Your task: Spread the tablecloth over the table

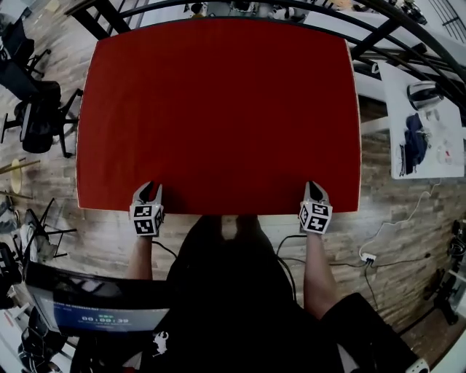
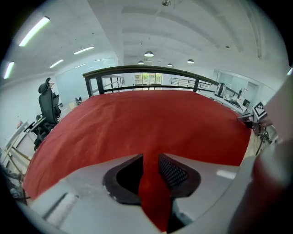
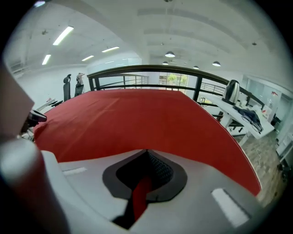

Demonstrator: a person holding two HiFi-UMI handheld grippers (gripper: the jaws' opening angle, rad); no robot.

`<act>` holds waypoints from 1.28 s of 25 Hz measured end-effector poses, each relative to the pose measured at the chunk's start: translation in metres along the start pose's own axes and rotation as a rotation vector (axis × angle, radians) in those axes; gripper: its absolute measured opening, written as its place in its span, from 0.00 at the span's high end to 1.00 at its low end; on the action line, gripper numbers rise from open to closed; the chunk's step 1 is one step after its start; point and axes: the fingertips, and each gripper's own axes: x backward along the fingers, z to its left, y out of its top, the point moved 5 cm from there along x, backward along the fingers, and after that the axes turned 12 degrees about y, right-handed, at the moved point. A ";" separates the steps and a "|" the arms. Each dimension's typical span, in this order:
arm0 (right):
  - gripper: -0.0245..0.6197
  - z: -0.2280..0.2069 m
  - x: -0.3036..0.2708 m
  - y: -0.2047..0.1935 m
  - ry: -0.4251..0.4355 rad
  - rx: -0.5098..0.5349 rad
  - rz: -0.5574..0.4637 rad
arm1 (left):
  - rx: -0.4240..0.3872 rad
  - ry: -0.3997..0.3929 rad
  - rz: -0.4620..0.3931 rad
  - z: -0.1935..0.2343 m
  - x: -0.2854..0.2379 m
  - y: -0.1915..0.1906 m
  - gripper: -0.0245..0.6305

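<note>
A red tablecloth [image 1: 218, 109] lies flat over the whole table, its near edge hanging just in front of me. My left gripper [image 1: 148, 188] is at the near edge toward the left corner. Its jaws stand apart, and a strip of the cloth's edge [image 2: 153, 201] runs loosely between them. My right gripper [image 1: 314, 186] is at the near edge toward the right corner, shut on a pinch of the red cloth [image 3: 139, 196]. In both gripper views the cloth [image 2: 146, 119] [image 3: 137, 119] stretches smooth to the far edge.
Black office chairs [image 1: 36, 116] stand at the left on the wooden floor. A white desk [image 1: 426, 124] with gear is at the right. A black railing [image 1: 218, 7] runs behind the table. A power strip [image 1: 368, 257] and cables lie on the floor at the right.
</note>
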 end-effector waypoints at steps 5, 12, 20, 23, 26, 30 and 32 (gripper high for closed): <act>0.95 0.004 0.010 -0.017 -0.076 0.001 0.022 | -0.027 -0.086 0.018 0.008 -0.003 -0.012 0.78; 0.95 -0.004 0.013 -0.019 -0.057 0.005 0.019 | -0.082 -0.152 -0.036 0.001 0.006 -0.026 0.80; 0.95 0.072 0.092 0.025 0.116 -0.010 -0.310 | -0.049 -0.192 -0.258 -0.035 0.075 -0.011 0.95; 0.95 0.122 0.140 0.004 0.256 0.044 -0.346 | 0.003 -0.227 -0.357 -0.077 0.129 -0.019 0.95; 0.95 0.159 0.197 -0.020 0.333 0.099 -0.361 | 0.028 -0.240 -0.432 -0.117 0.190 -0.036 0.96; 0.95 0.197 0.273 -0.049 0.393 0.092 -0.402 | 0.061 -0.239 -0.489 -0.152 0.276 -0.068 0.96; 0.95 0.209 0.306 -0.063 0.408 0.091 -0.426 | 0.059 -0.241 -0.519 -0.163 0.313 -0.079 0.96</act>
